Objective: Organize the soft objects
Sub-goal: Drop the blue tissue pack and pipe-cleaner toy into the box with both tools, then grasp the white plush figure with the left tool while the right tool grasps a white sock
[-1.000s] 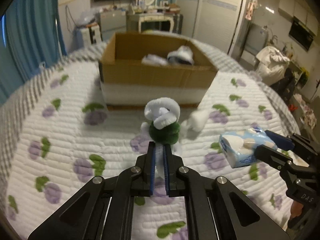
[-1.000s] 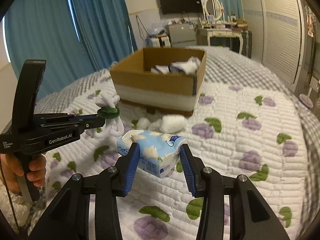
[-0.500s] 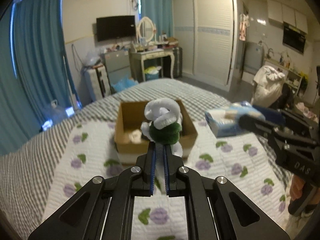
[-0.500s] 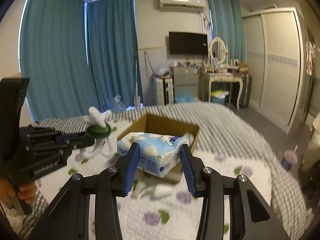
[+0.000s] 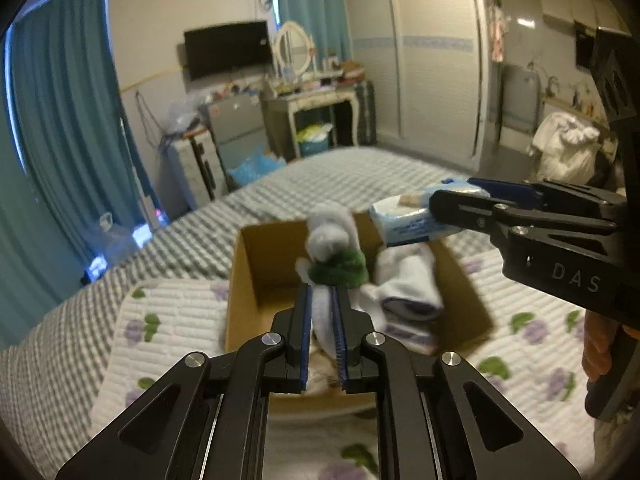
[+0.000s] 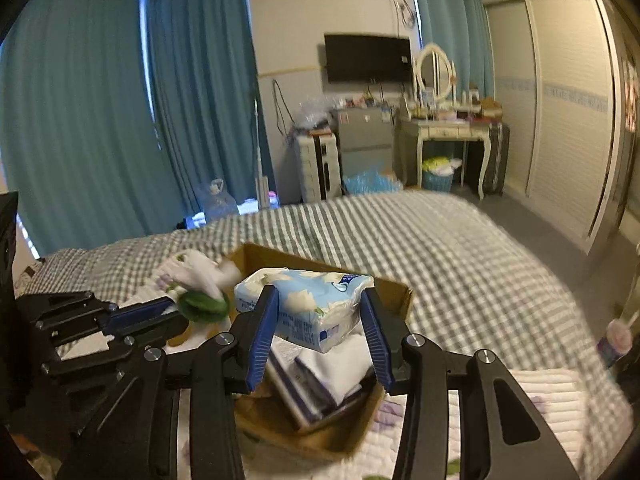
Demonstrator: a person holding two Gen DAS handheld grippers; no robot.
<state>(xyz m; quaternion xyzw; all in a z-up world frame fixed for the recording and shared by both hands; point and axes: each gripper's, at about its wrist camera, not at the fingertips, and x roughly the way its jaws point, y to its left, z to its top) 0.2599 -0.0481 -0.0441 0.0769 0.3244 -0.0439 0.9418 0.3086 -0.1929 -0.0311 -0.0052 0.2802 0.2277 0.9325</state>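
Above the open brown cardboard box [image 5: 256, 280], both claws hung clenched: left claw [image 5: 322, 312] apparently on a blurred white-and-green plush toy [image 5: 334, 252], right claw [image 6: 320, 320] on a blue-and-white tissue pack [image 6: 312, 300].

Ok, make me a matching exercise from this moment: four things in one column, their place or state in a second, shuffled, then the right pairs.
Things:
1. white and green plush toy
2. tissue pack
3. folded white cloth
4. cardboard box

States:
A. lying inside the box
B. clamped in the right gripper
C. open-topped, sitting on the bed
D. clamped in the left gripper

Pairs: 1-D, 2-B, 3-A, 4-C
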